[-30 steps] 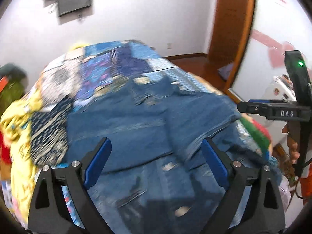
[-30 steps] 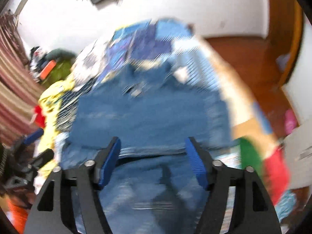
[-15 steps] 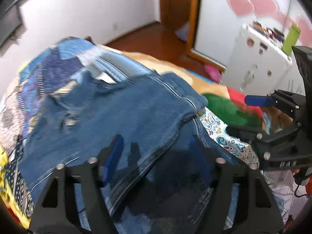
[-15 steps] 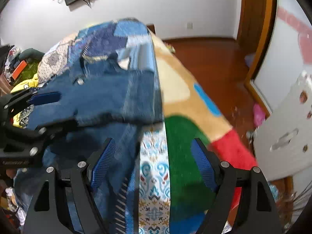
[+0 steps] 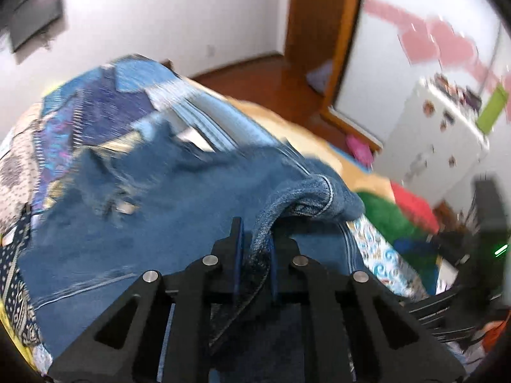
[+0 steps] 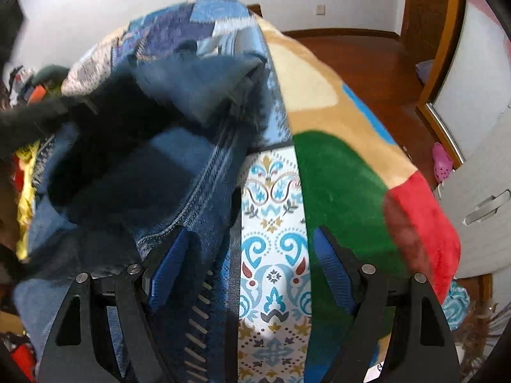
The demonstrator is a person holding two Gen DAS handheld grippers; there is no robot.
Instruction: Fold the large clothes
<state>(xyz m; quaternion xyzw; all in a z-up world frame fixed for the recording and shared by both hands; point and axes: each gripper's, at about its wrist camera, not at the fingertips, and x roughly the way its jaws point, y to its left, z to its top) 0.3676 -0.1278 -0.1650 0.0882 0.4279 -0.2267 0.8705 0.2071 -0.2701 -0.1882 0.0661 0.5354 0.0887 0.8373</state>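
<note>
Left gripper (image 5: 255, 239): jaws have just been closing; both blue pads are now clamped on a raised fold of the jeans (image 5: 179, 210). Fabric fills the narrow gap between them.
Grasped part: a thick stitched hem or edge of denim, bunched and lifted into a ridge that curls over in front of the left fingers (image 5: 237, 249).
Right gripper (image 6: 246, 255): jaws spread wide, not clamped on anything. Its left pad touches or overlaps the denim edge; its right pad stands over the patterned cloth (image 6: 274, 239). Whether the left pad presses on the fabric cannot be told.
Jeans, location: spread across the bed (image 6: 319, 73), covering its middle and the near left part; in the right wrist view the denim (image 6: 179, 172) lies to the left of the patterned cloth, its seam running along the border between them.
Bed cover: a patchwork of blue and purple squares (image 5: 105, 105) at the far end; a tan, green and red blanket (image 6: 345, 185) along the right edge.
Bed, left edge: yellow and dark patterned clothes (image 5: 12, 290) lie just beside the jeans.
Surroundings: wooden floor (image 6: 367, 60) beyond the right edge of the bed, a wooden door frame (image 5: 316, 32), a white cabinet (image 5: 440, 140) and a pink shoe (image 6: 442, 162) near it.
Image quality: the left wrist view is motion-blurred; fine detail of the denim is unclear.
</note>
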